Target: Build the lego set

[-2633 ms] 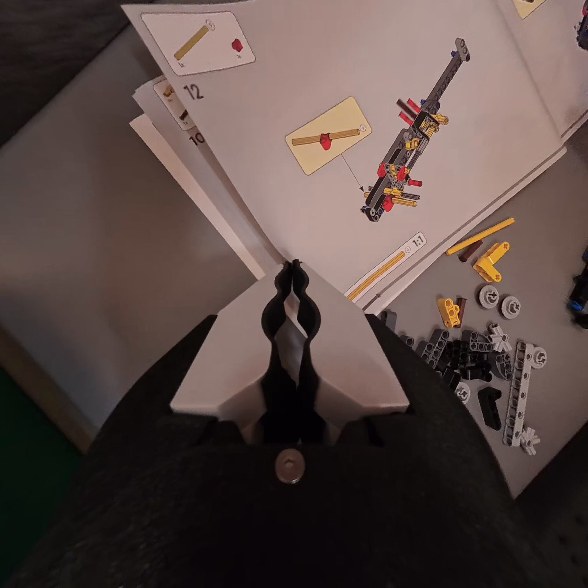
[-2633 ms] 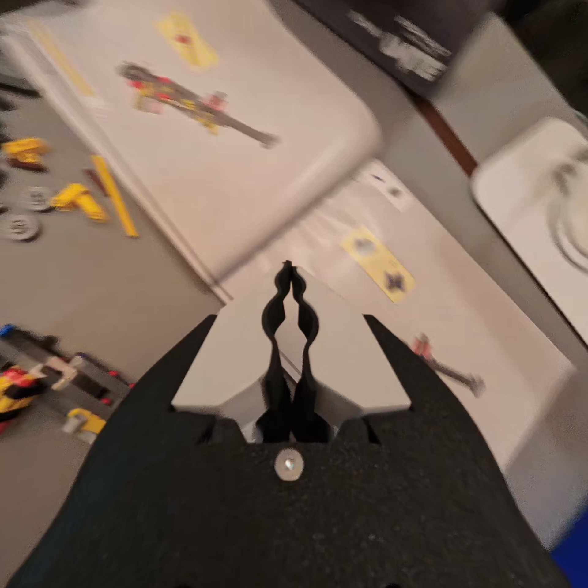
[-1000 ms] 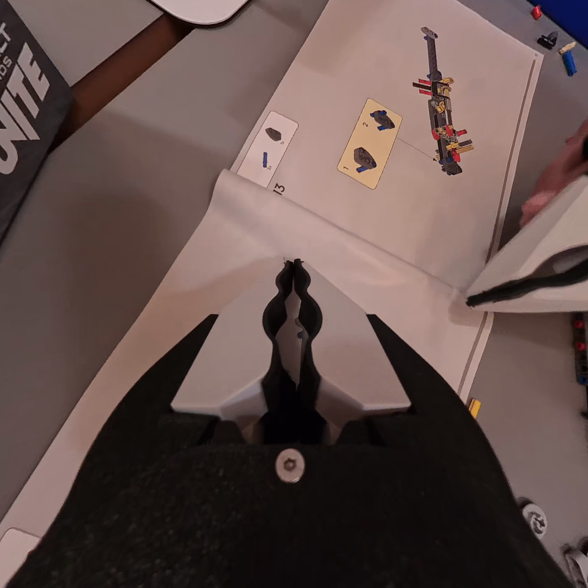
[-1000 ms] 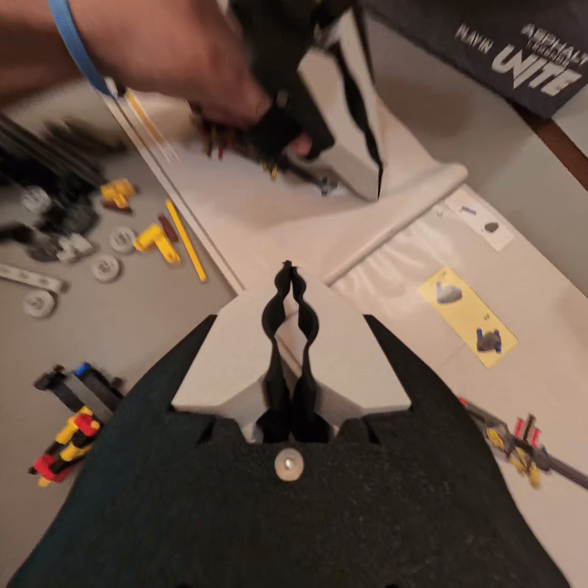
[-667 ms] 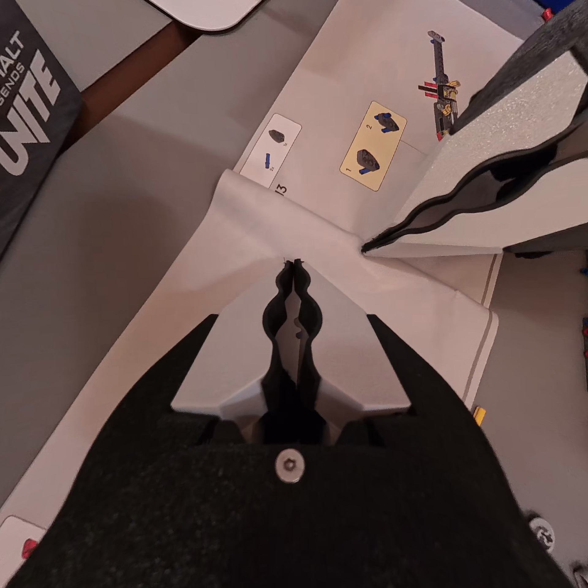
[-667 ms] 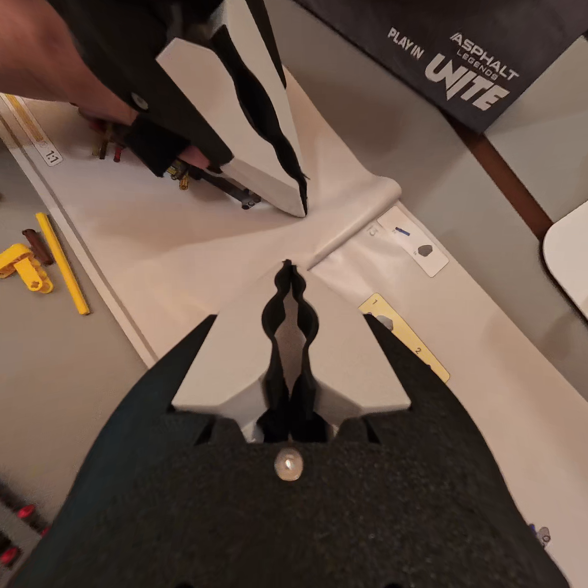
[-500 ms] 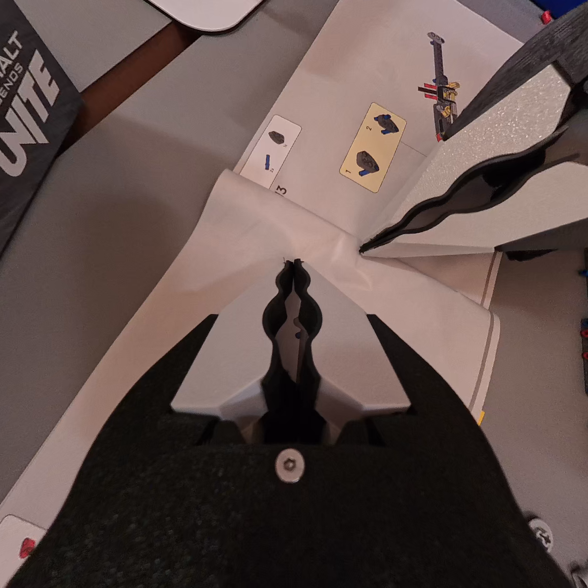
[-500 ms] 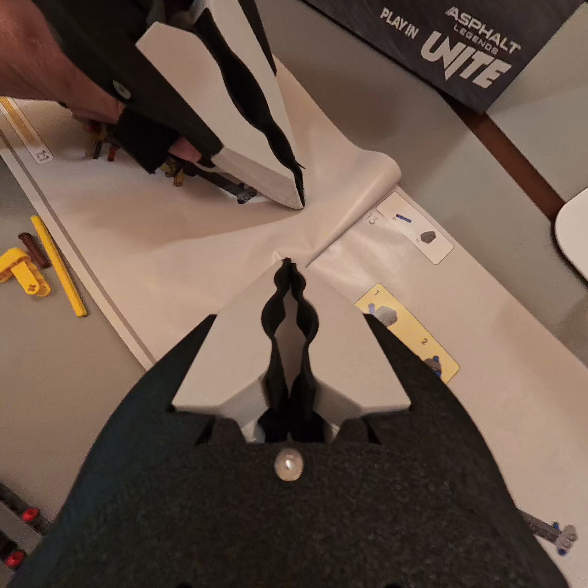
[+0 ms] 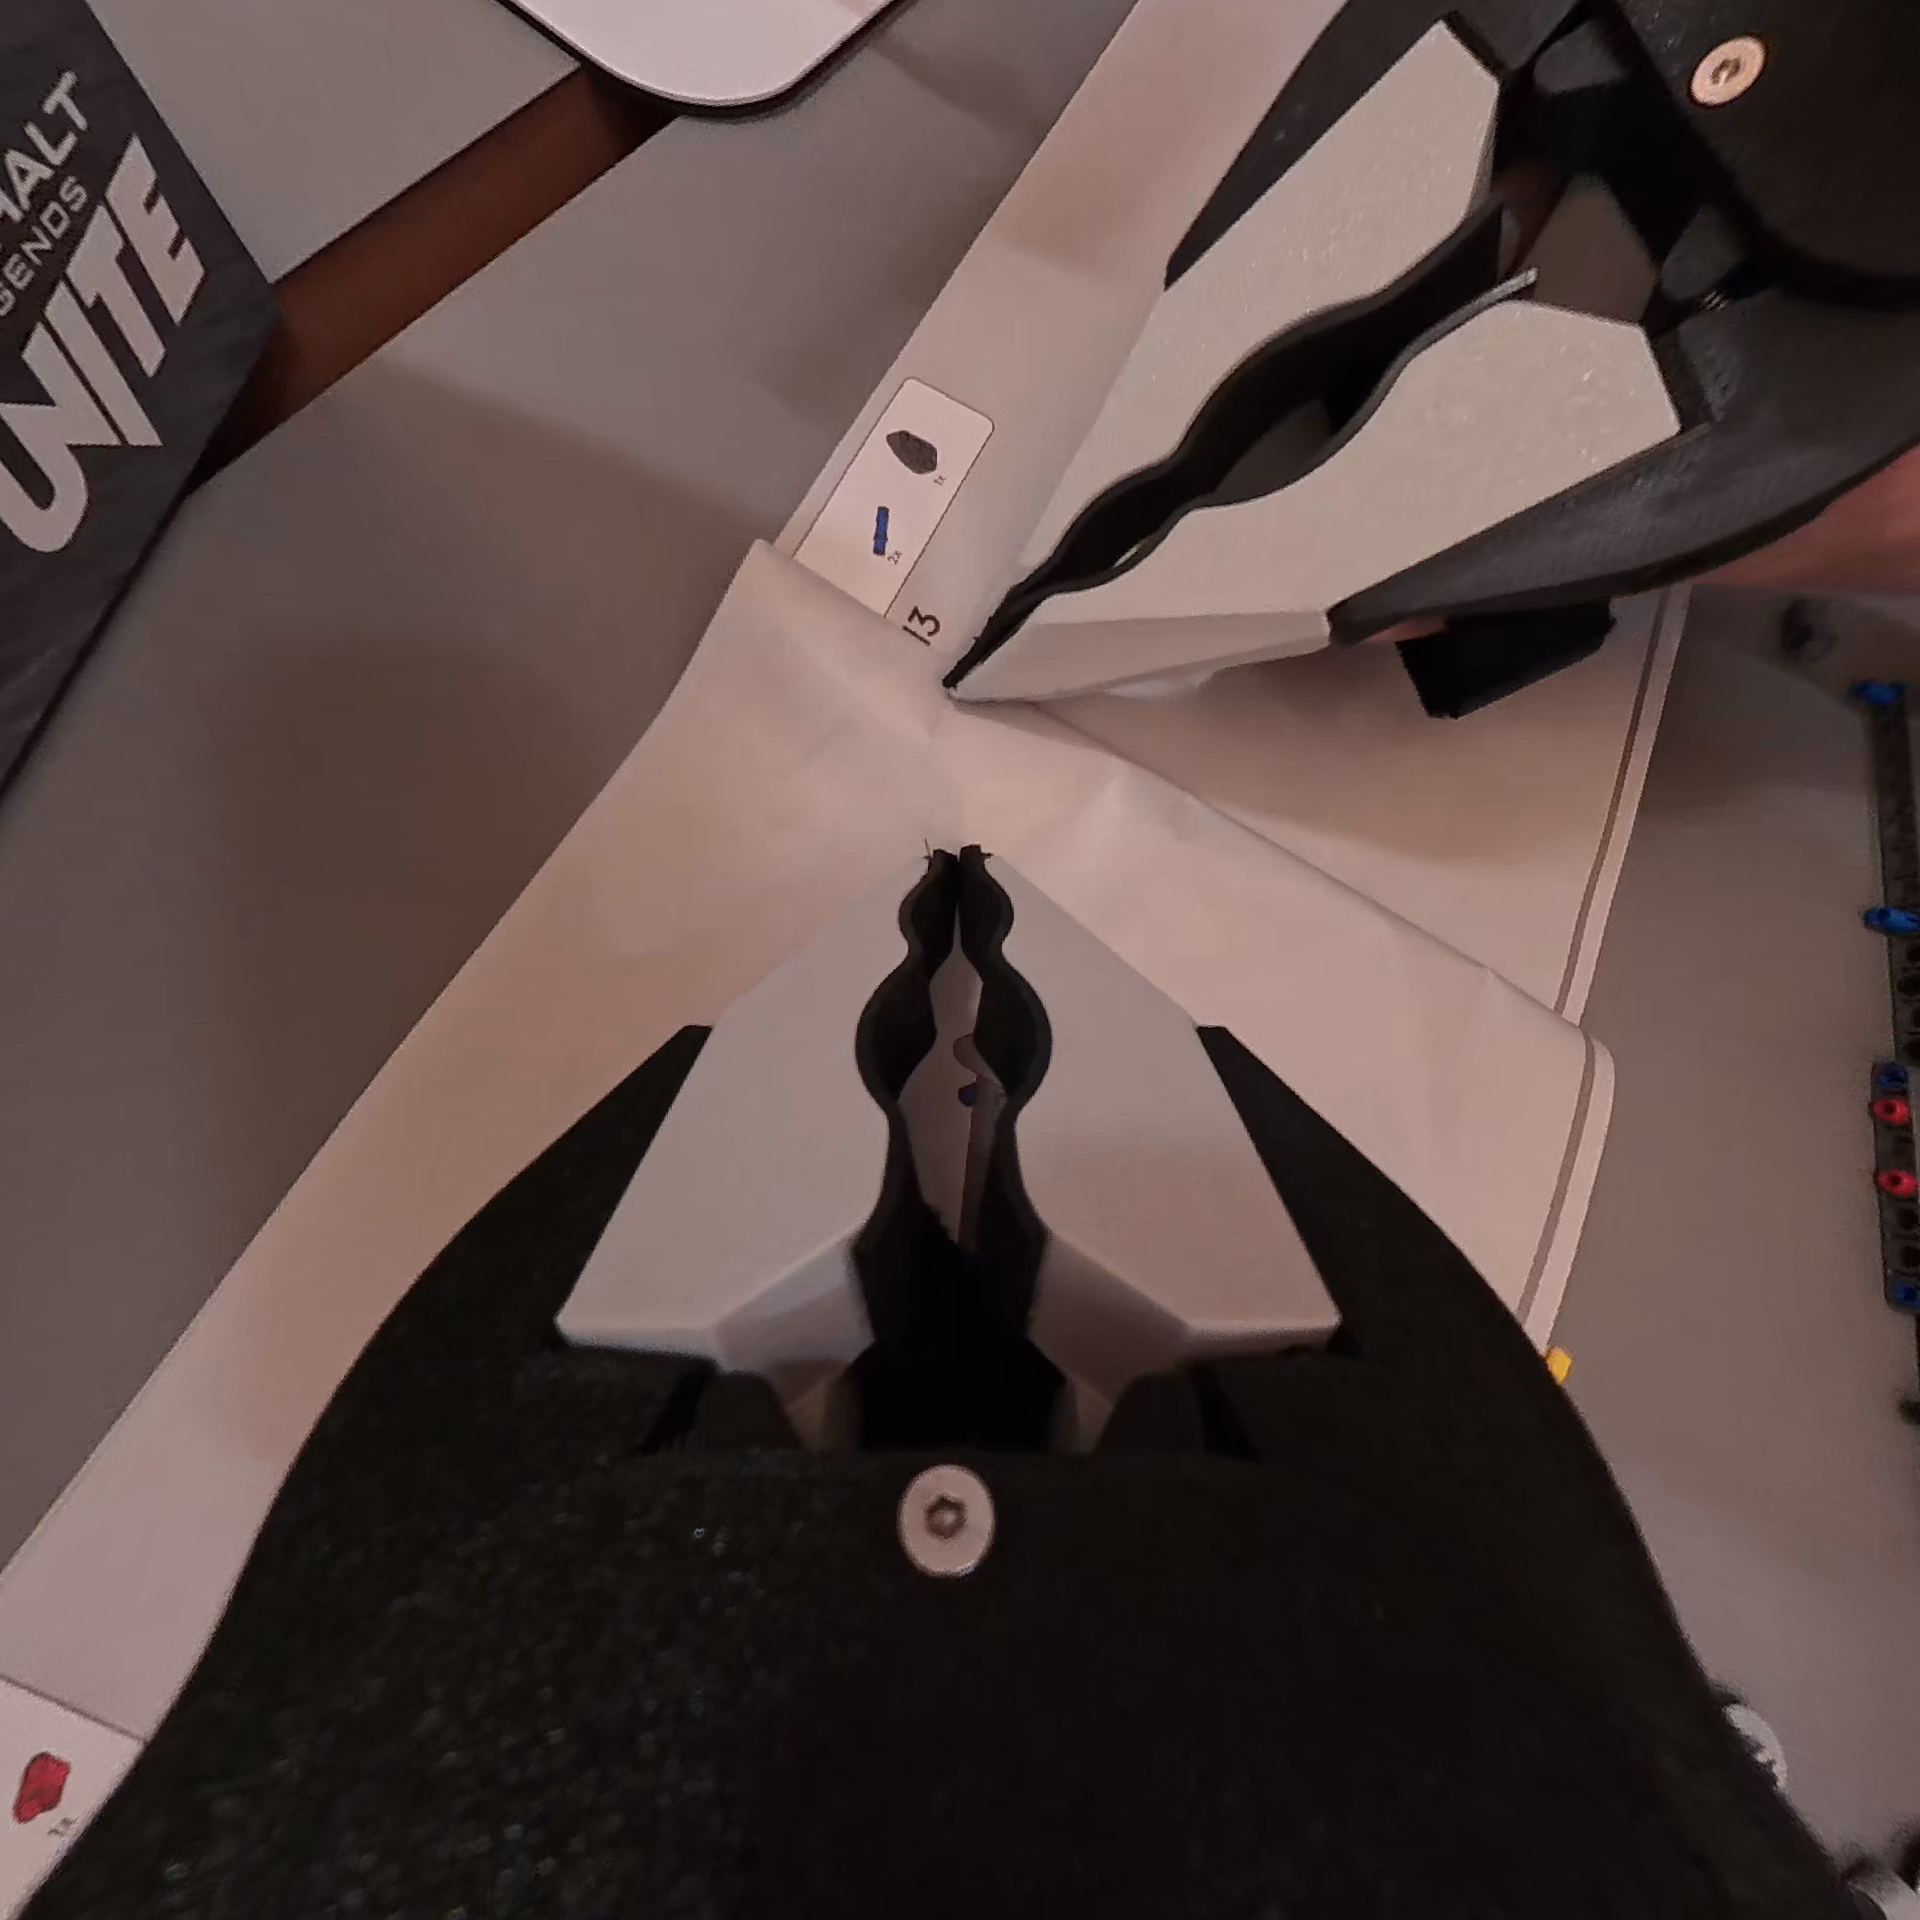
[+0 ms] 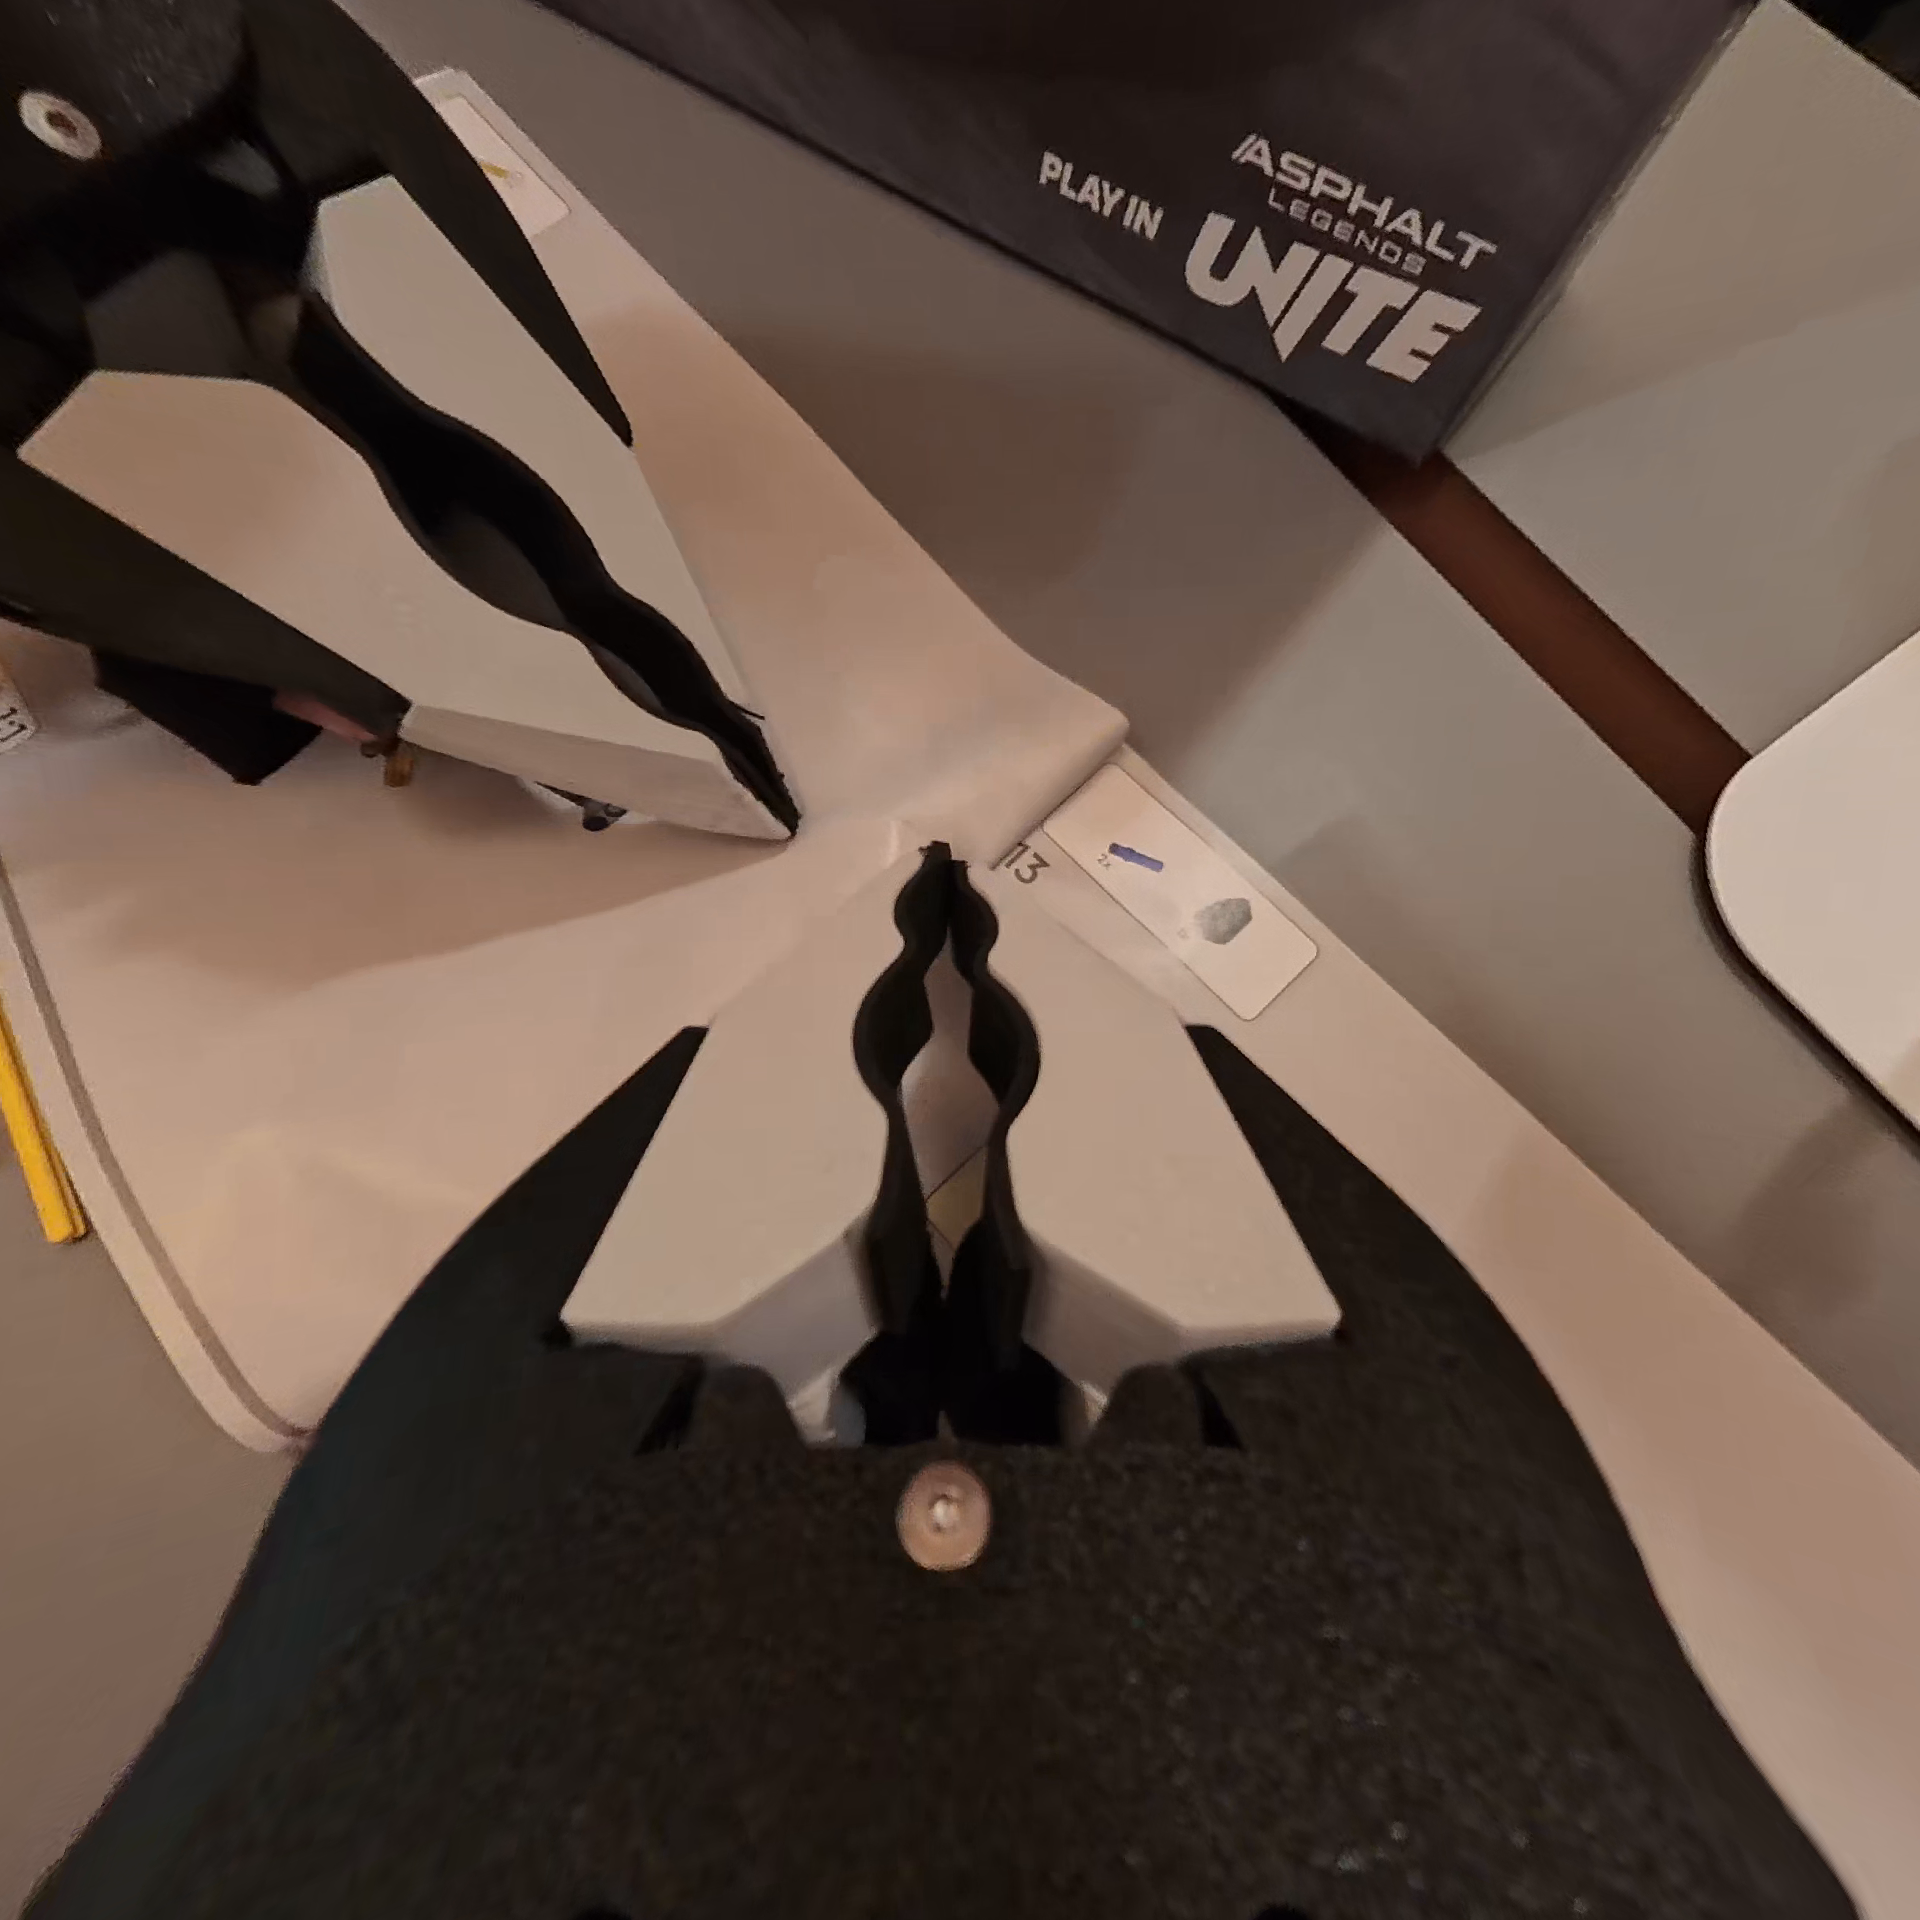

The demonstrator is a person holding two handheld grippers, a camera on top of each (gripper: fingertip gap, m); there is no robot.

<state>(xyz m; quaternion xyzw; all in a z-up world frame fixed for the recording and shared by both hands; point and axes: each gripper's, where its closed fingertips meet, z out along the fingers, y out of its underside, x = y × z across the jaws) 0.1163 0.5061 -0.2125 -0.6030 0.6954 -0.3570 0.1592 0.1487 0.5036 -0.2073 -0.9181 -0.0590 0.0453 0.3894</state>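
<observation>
Just ahead of the left claw, whose jaws are pressed together with nothing between them, lies the creased fold of the open instruction booklet, and its tips rest on or just over that page. Beyond the fold, to that claw's right, the right claw comes in with its jaws likewise closed and empty, its tips down at the crease. Seen from the right claw, the left claw sits close to its left, the two tips near each other but apart. A yellow axle lies on the grey surface far to that claw's left, just past the booklet's edge. A dark box stands farther ahead on its right. Part of the lego assembly lies at the left claw's far right.
</observation>
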